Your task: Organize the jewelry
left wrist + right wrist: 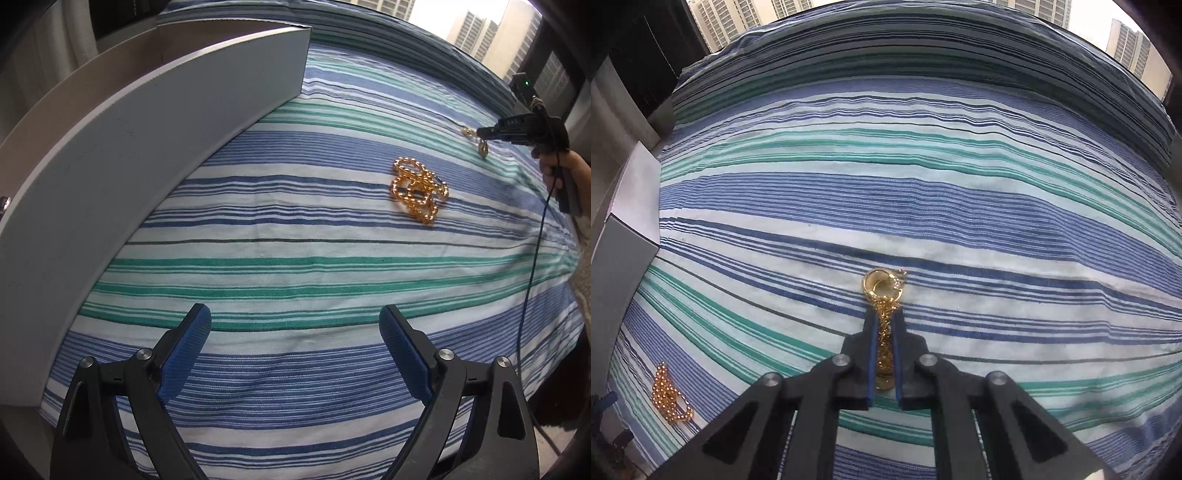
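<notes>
Lying on striped sheet (pixel 295 266), two gold chains: beaded chain (pixel 419 190), fine chain (pixel 884 295)

Left claw (pixel 294 325) spread wide; right claw (pixel 885 314) clamped, both angled downward.

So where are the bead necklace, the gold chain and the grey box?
Bead necklace (pixel 419 190): left wrist view, middle of the tangled pile.
Gold chain (pixel 884 286): right wrist view, its ring end just past the pads.
Grey box (pixel 155 122): left wrist view, its long side wall.
</notes>
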`<state>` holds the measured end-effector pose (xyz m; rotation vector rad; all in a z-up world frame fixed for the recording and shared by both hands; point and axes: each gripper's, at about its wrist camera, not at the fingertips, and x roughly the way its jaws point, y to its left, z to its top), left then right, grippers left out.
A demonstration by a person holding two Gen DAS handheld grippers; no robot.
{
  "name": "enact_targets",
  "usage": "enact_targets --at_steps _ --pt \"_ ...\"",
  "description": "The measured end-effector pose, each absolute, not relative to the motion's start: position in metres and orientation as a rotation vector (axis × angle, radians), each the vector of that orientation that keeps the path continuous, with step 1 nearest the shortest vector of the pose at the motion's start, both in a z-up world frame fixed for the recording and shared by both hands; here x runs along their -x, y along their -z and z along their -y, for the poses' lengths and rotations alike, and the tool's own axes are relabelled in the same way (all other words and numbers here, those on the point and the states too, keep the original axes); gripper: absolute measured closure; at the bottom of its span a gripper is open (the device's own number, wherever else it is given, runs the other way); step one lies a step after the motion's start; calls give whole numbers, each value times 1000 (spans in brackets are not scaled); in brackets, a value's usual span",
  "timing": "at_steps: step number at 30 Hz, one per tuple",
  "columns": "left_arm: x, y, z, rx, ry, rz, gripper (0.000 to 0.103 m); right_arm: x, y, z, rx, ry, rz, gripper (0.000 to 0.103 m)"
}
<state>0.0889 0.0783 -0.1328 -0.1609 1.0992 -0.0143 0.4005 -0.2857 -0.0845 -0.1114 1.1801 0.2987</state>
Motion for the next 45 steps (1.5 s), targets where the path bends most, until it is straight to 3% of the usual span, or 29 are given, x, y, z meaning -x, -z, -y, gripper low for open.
enact_targets --at_steps 6,15,21,22,24,27,28,45 --pt "-119 126 -53 58 106 -1077 10 -344 34 311 -108 -403 -1120 97" --pt "-183 131 24 -159 358 -1061 11 -259 -6 304 -150 -494 -1033 96" --pt "-223 149 58 -244 283 -1049 22 -219 -5 297 -181 -536 -1015 96" --pt "-227 149 58 -215 287 -1054 33 -215 -4 295 -187 -540 -1014 96" --pt "-231 146 55 -161 299 -1054 65 -206 -3 292 -182 -544 -1014 96" --pt "-226 140 48 -110 298 -1060 71 -196 -5 284 -160 -555 -1011 96" --pt "-222 136 42 -76 298 -1064 97 -196 -7 282 -160 -561 -1008 96" --pt "-140 -42 -90 203 252 -850 98 -205 -67 201 -91 -717 -921 96"
